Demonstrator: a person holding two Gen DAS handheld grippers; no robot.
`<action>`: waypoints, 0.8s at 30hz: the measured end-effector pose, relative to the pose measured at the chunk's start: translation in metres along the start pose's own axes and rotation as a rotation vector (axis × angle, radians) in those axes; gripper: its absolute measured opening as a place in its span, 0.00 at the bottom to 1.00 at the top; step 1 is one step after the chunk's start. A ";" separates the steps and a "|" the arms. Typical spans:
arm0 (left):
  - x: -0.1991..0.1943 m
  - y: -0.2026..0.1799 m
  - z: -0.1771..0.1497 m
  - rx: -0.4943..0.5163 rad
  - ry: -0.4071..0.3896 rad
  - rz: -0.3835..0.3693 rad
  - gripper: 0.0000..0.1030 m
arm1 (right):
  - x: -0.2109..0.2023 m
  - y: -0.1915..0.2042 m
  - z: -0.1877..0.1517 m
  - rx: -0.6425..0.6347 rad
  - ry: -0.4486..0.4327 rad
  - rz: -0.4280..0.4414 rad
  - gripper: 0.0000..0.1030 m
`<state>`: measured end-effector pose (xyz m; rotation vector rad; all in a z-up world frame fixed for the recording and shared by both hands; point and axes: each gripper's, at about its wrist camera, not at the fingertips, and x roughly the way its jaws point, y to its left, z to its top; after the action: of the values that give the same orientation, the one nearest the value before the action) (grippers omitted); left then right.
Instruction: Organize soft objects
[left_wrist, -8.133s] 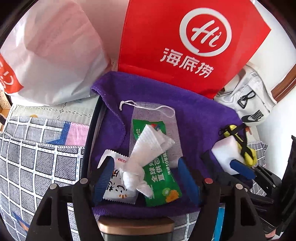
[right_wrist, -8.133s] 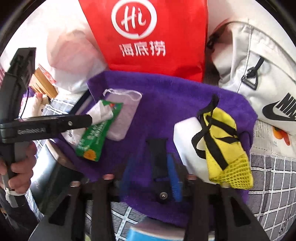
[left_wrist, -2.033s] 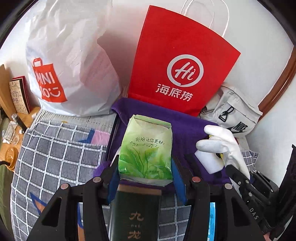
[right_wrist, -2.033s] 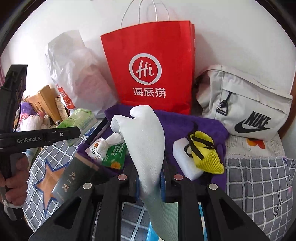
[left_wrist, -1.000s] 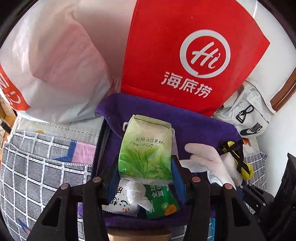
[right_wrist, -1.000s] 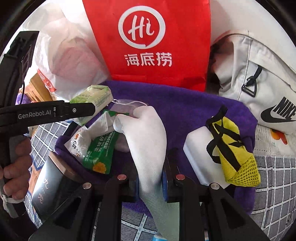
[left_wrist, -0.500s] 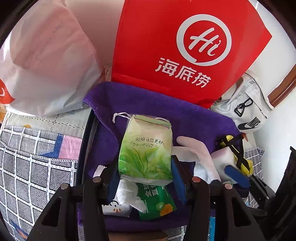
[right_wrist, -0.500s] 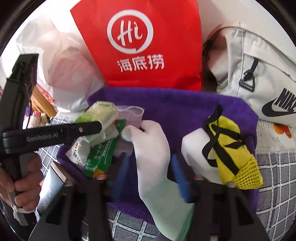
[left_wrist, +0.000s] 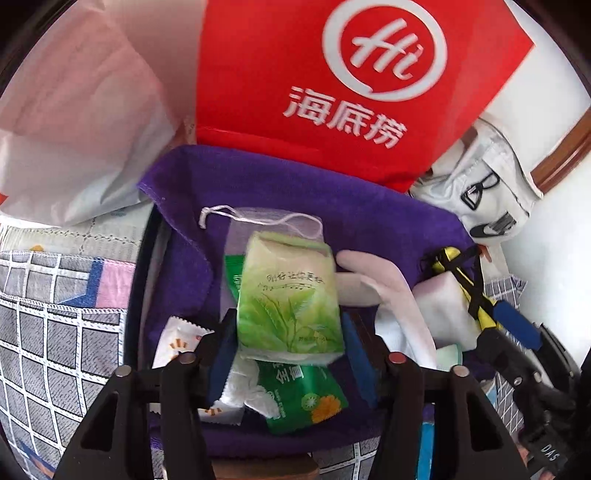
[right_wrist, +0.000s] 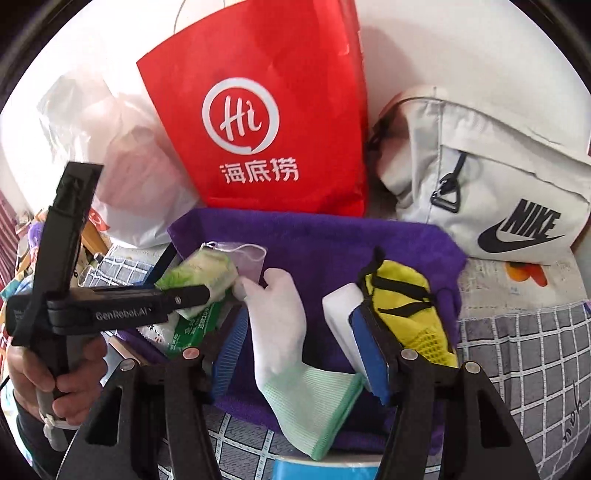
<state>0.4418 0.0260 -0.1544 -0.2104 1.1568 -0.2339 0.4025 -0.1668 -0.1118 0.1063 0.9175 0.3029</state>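
A green tissue pack (left_wrist: 290, 302) sits between the blue pads of my left gripper (left_wrist: 290, 354), over a green snack packet (left_wrist: 303, 395) and a crumpled tissue (left_wrist: 243, 387) on the purple towel (left_wrist: 295, 192). The jaws are opening and the pack looks loose, blurred against the sharp fingers. My right gripper (right_wrist: 299, 354) stands open above a white glove (right_wrist: 280, 325) with a green cuff, which lies flat on the towel (right_wrist: 332, 243) without touching either pad. Beside its right pad lie a white sponge block (right_wrist: 340, 314) and a yellow mesh bag (right_wrist: 406, 310).
A red paper bag (right_wrist: 266, 122) stands behind the towel, with a white plastic bag (right_wrist: 122, 177) to its left and a white Nike bag (right_wrist: 498, 192) to its right. Checked bedding (right_wrist: 524, 354) surrounds the towel. A hand (right_wrist: 62, 376) holds the left gripper's handle.
My right gripper opened, let go of the white glove and pulled back up; the glove now lies on the towel. My left gripper sank toward the pile and its jaws widened around the green pack.
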 end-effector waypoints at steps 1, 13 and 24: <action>-0.001 -0.002 0.000 0.003 -0.004 0.004 0.63 | -0.002 0.000 0.000 -0.002 0.000 -0.004 0.57; -0.059 -0.024 -0.025 0.049 -0.078 0.087 0.72 | -0.038 0.003 -0.017 -0.033 0.007 -0.067 0.61; -0.140 -0.051 -0.098 0.081 -0.167 0.156 0.72 | -0.118 0.013 -0.068 -0.001 -0.004 -0.061 0.65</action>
<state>0.2940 0.0139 -0.0553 -0.0660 0.9910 -0.1223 0.2782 -0.1922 -0.0601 0.0778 0.9144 0.2469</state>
